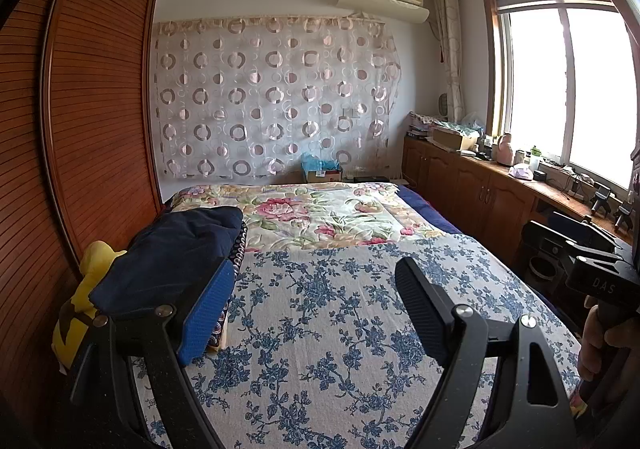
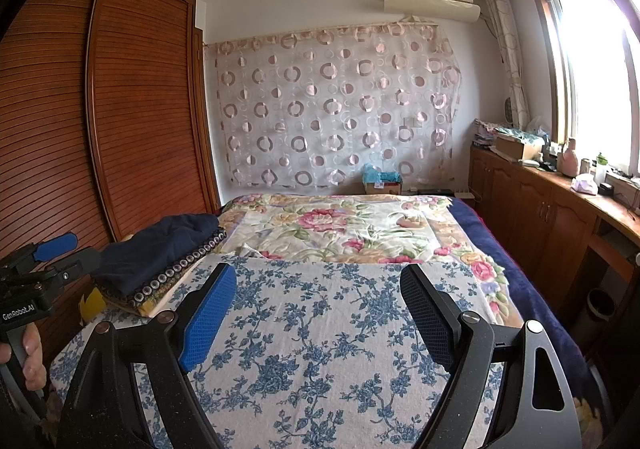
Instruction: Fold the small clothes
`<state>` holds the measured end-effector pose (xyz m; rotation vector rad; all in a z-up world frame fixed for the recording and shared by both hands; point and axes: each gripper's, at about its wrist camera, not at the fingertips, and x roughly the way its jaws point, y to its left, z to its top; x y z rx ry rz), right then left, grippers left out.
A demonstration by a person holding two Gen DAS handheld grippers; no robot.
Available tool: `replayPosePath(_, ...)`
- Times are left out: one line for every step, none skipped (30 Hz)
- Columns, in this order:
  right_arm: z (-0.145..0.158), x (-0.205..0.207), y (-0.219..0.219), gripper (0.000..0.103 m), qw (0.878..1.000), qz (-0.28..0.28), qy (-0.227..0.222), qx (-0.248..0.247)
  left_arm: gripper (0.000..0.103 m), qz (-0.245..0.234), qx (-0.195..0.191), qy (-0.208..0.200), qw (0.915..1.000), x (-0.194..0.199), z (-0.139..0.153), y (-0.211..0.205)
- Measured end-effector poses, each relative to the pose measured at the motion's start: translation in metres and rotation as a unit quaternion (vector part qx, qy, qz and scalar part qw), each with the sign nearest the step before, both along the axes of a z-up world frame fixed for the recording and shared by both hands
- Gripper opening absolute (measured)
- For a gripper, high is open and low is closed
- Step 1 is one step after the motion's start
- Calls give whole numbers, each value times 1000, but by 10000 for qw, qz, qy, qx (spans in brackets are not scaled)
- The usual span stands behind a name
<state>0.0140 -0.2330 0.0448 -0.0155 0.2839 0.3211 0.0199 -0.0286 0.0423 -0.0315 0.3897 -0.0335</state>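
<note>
Both grippers are held above the bed with nothing between the fingers: the left gripper [image 1: 316, 309] is spread wide, and the right gripper [image 2: 320, 313] is likewise released. The nearest candidate for folding, a dark navy fabric garment [image 1: 172, 249], is seen lying on a small stack at the bed's left edge, over a patterned dark cloth with a ring-print border [image 2: 176, 269]; whether it is already folded cannot be told. A yellow soft item [image 1: 86, 289] is wedged beside the stack against the brown louvred wooden wardrobe [image 1: 80, 109]. The risk is judged to lie in the reach: the stack sits close to the wardrobe, so a left-side approach could be cramped and the door struck. If only the top layer is pinched carelessly, the ring-print cloth below could be dragged along or the stack tipped off the edge. The white sheet with blue floral print [image 2: 320, 349] offers a bare working area, but it is loose and could be bunched up with the garment. The pink floral quilt [image 1: 320, 217] lies farther back, well apart from the stack. The wooden side cabinet with cluttered top [image 2: 540, 201] stands to the right, out of the way.
</note>
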Motion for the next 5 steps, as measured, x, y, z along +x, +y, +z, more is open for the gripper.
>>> replayPosePath(0,0,0,85,10000,-3,-2,-5,83,-2,5,0,10000,0,0,0)
replayPosePath(0,0,0,85,10000,-3,-2,0,83,4,4,-6,10000,0,0,0)
replayPosePath(0,0,-1,85,10000,0,-1,8,83,2,0,-6,10000,0,0,0)
replayPosePath(0,1,-2,85,10000,1,-3,12,83,-3,-5,-12,10000,-1,0,1)
replayPosePath(1,1,-2,85,10000,1,-5,15,83,-1,-3,-14,10000,-1,0,0)
